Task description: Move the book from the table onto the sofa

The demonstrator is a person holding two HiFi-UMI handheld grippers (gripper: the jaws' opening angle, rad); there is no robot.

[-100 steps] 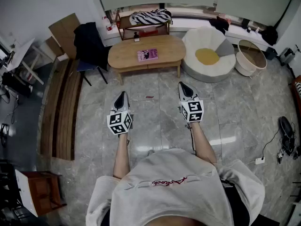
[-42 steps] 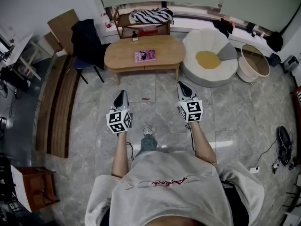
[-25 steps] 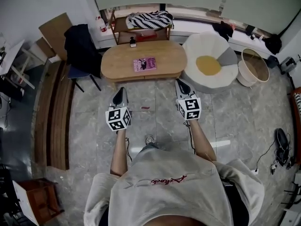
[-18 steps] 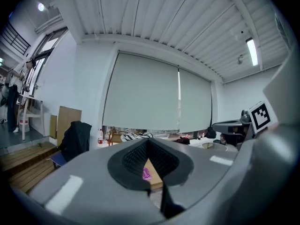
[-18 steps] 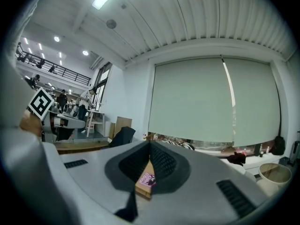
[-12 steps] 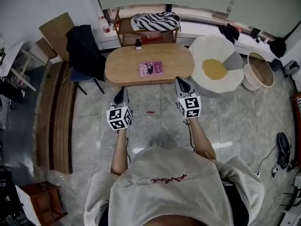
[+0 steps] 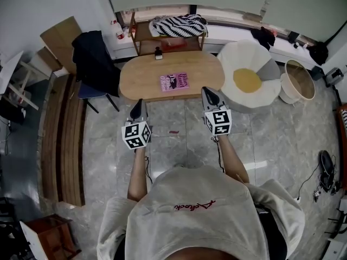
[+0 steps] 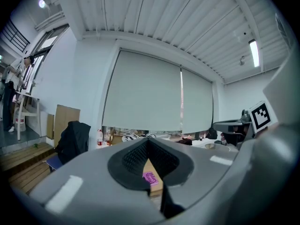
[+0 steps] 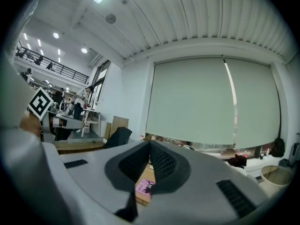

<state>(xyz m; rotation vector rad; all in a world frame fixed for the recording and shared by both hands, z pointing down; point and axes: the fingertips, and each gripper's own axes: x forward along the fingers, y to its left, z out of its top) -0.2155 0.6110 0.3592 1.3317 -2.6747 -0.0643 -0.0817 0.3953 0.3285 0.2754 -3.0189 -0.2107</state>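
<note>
A pink book lies flat on the oval wooden table, near its front edge. The sofa, a round white seat with a yellow cushion, stands right of the table. My left gripper is shut and empty, its tip just short of the table's front edge, left of the book. My right gripper is shut and empty too, its tip over the table's front right edge. Past the closed tips the book shows in the left gripper view and in the right gripper view.
A chair with a dark jacket stands left of the table. Behind the table is a wooden shelf with a striped cloth. A small dark bottle stands at the table's back. A round basket sits right of the sofa; wooden planks lie at the left.
The person has walked towards the table, so table and book now lie right at the grippers' tips. Both grippers stay shut and side by side.
</note>
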